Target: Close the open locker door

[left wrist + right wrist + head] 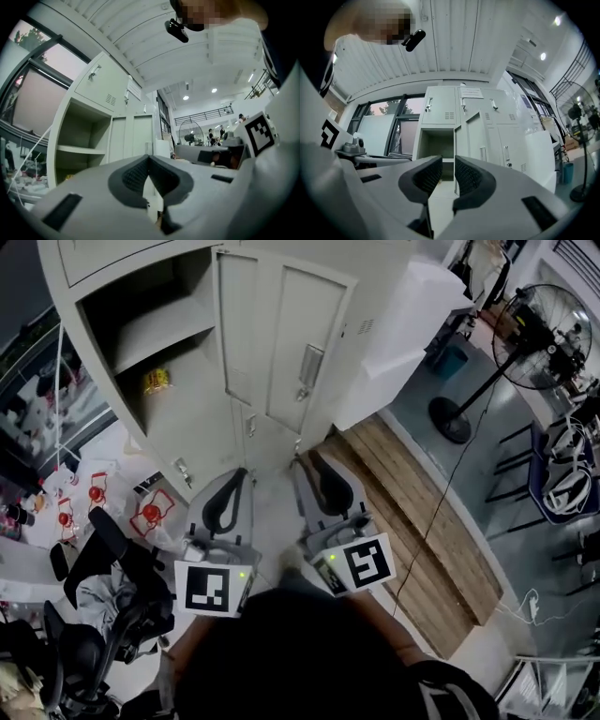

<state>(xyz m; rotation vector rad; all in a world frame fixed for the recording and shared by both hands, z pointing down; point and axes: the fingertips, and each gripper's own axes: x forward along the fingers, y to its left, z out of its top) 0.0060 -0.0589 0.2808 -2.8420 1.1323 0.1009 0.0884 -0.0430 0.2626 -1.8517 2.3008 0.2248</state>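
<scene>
The locker door (474, 136) stands swung out from the front of the locker bank (122, 277), hinged at the right edge of the open compartment (436, 147). The bank rests on the floor. The door is judged a thin sheet-metal panel: light, stiff, smooth-faced and free on its hinges. No grasp is required. Push on the flat outer face near the free latch edge, away from the hinges. Keep the push steady, as the panel may rebound from the frame. The left gripper (149, 158) is held low before the lockers, fingers pressed together at the tips and empty. The right gripper (448, 164) is level beside it, aimed at the compartment, fingers slightly spread with nothing between them.
</scene>
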